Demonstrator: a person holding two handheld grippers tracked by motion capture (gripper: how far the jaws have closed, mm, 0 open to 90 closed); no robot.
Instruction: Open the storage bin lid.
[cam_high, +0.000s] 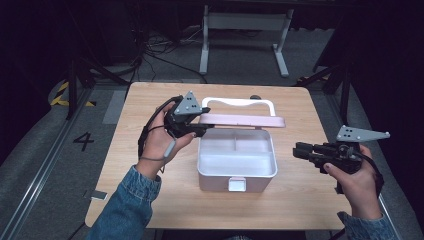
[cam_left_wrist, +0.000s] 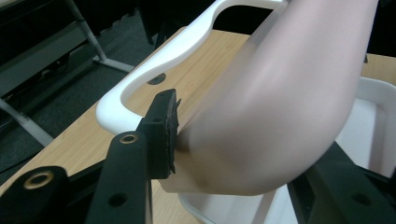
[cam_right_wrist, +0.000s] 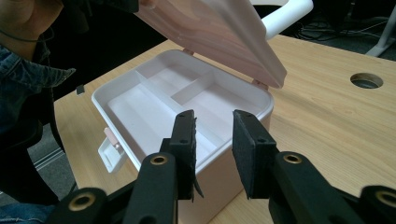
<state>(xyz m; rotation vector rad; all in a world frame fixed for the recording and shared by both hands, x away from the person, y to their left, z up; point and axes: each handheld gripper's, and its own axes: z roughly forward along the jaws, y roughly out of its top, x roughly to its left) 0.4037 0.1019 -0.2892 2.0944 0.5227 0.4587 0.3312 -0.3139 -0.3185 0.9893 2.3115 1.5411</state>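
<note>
A white box (cam_high: 237, 160) sits in the middle of the wooden table (cam_high: 150, 200), its pink lid (cam_high: 242, 120) swung up on the rear hinges and standing nearly level above the back wall, with the white handle (cam_high: 239, 103) arching behind it. The left gripper (cam_high: 197, 125) has the lid's left end between its jaws; in the left gripper view the near pad (cam_left_wrist: 169, 135) lies right against the lid's (cam_left_wrist: 275, 107) rounded corner, while the other jaw, low at the right, is blurred and I cannot tell whether it presses on the lid too. The jaws stand partly apart, about as wide as the lid's edge is thick. The handle (cam_left_wrist: 154, 70) curves away just past the pad. The right gripper (cam_high: 300, 151) hangs to the right of the box, clear of it, pointing toward its right wall. In the right gripper view its two fingers (cam_right_wrist: 187, 140) stand moderately apart with nothing between them, framing the near corner of the box (cam_right_wrist: 140, 84). The tray inside shows a long trough in front and two smaller compartments behind. A small latch (cam_high: 237, 184) hangs open on the front wall.
</note>
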